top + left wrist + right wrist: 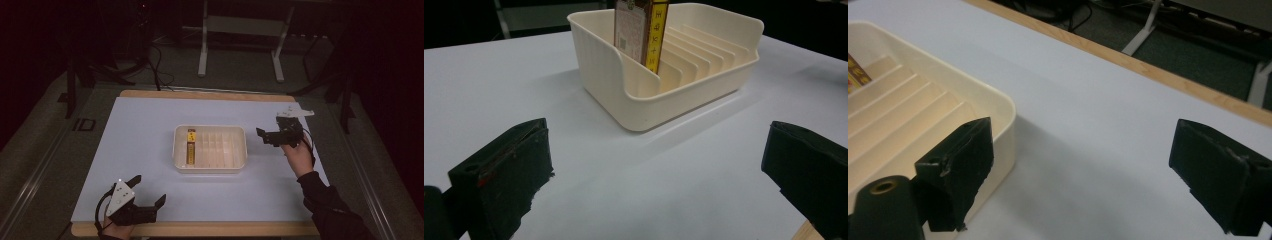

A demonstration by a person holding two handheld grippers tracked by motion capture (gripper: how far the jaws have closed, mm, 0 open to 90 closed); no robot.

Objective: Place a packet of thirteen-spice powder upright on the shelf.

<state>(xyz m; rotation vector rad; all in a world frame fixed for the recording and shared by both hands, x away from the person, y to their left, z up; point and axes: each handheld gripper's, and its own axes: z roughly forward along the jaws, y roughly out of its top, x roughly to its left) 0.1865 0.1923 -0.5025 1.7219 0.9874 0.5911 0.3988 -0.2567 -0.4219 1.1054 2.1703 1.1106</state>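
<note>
Standing in one tray (pixel 210 165): one box (pixel 191 146).

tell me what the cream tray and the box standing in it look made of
Tray: looks like moulded plastic, matte cream, with rounded corners and thin ribbed dividers in one piece. Box: probably printed cardboard, with flat panels, sharp folded edges, and a slight sheen on the yellow side.

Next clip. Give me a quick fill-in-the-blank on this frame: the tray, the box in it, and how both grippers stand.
1. The cream slotted tray holds ____ box.
2. The yellow and brown box stands in the slot at the tray's ____ end, seen from the high view.
3. The left gripper and the right gripper both have their jaws ____.
4. The tray rests on a pale mat over a ____ tabletop.

Missing words: one; left; open; wooden
</note>
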